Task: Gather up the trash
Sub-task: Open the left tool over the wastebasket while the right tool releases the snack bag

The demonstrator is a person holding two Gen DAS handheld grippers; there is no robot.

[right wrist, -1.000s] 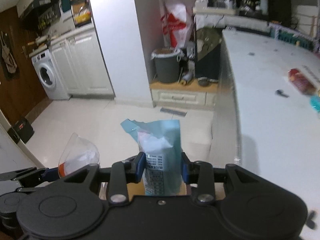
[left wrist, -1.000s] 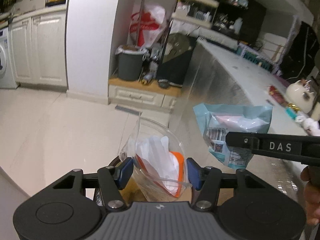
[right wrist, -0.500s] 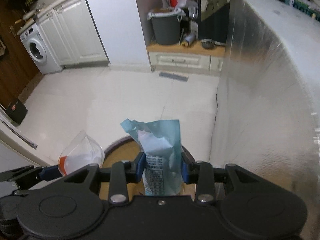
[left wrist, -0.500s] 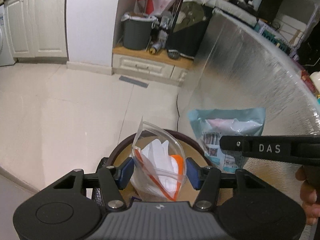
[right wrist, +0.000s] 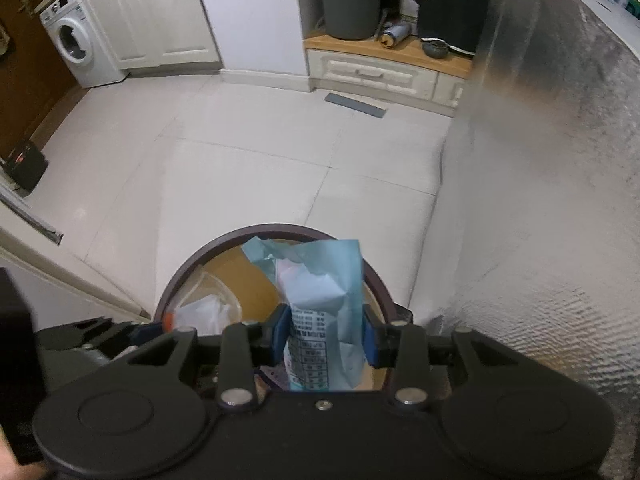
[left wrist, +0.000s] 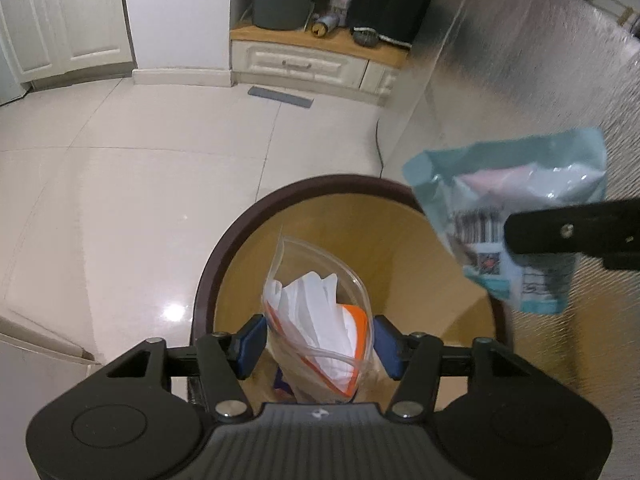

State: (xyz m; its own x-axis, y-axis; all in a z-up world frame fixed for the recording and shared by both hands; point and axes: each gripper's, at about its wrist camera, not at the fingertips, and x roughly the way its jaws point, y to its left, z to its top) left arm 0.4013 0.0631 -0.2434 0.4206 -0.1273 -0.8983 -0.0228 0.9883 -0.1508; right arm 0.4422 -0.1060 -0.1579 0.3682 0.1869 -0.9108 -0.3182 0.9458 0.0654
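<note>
Directly above the round bin (left wrist: 208, 280), the left gripper (left wrist: 318, 346) clamps a clear bag (left wrist: 320, 312) and the right gripper (right wrist: 325, 344) a teal pouch (right wrist: 320, 280), both upright.

Home kitchen: washing machine (right wrist: 76, 46), cabinets (right wrist: 372, 74).

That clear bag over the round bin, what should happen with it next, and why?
Probably open the left gripper and let the clear bag drop: it already hangs over the round bin. The right gripper holds the blue packet there too.
</note>
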